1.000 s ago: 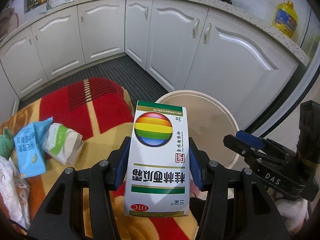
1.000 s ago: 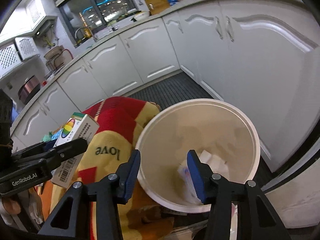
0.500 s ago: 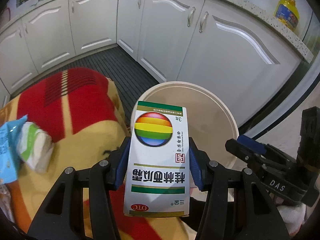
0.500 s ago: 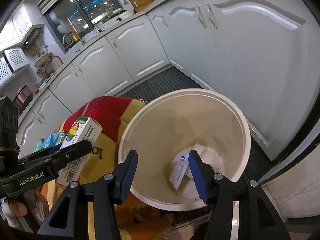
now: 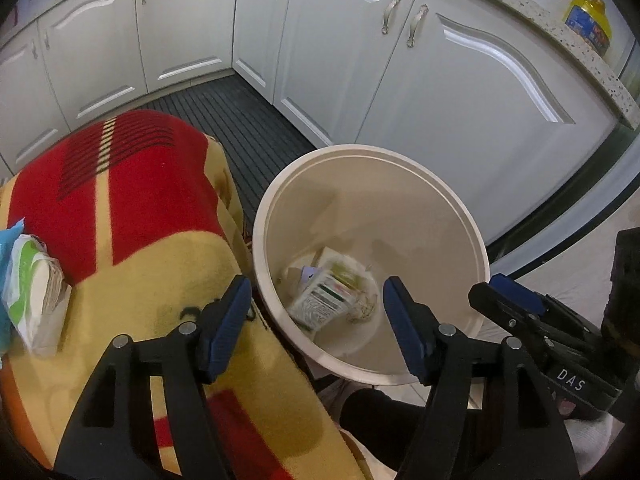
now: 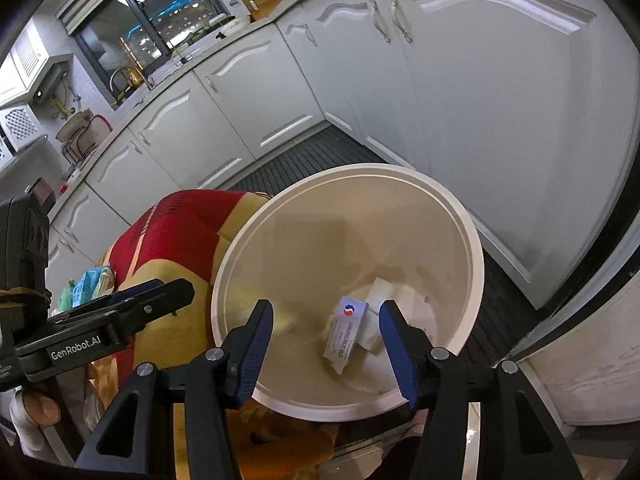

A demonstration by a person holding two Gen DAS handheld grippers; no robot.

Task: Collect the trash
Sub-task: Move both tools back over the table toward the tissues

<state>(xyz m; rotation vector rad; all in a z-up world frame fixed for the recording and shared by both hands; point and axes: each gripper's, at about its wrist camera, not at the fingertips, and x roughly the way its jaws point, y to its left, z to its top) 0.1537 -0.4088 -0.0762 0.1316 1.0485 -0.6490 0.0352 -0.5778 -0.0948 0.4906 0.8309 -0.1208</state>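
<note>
A: What is the left gripper [image 5: 316,312] doing over the bin [image 5: 472,236]?

B: Its jaws have just been opening and are standing apart with nothing between them. The medicine box [image 5: 324,300] is lying blurred near the bottom of the bin, so I judge it is dropping or just landing there.

A: Why is the gripper being held just above the near rim?

B: Probably so that whatever it lets go of is falling inside the bin and not onto the blanket [image 5: 152,184] beside it.

A: And the right gripper [image 6: 326,340]?

B: It is also hanging over the near rim of the bin, jaws apart and gripping nothing; they too have been opening a little. A white slip with a red and blue mark [image 6: 346,332] is showing between them, but it is lying down inside the bin, untouched.

A: Is either view giving you something the other is not?

B: The left wrist view is showing the trash that is waiting: a green and white tissue pack [image 5: 34,292] and a blue packet [image 5: 6,280] on the blanket, well to the left of the bin. The right wrist view is catching only a corner of that pile, but it is showing the left gripper from the side, and white paper [image 6: 384,292] at the bottom of the bin. It is not showing the box clearly, only a blur.

A: So the job is not finished?

B: No, I judge several pieces are still waiting on the blanket.
</note>
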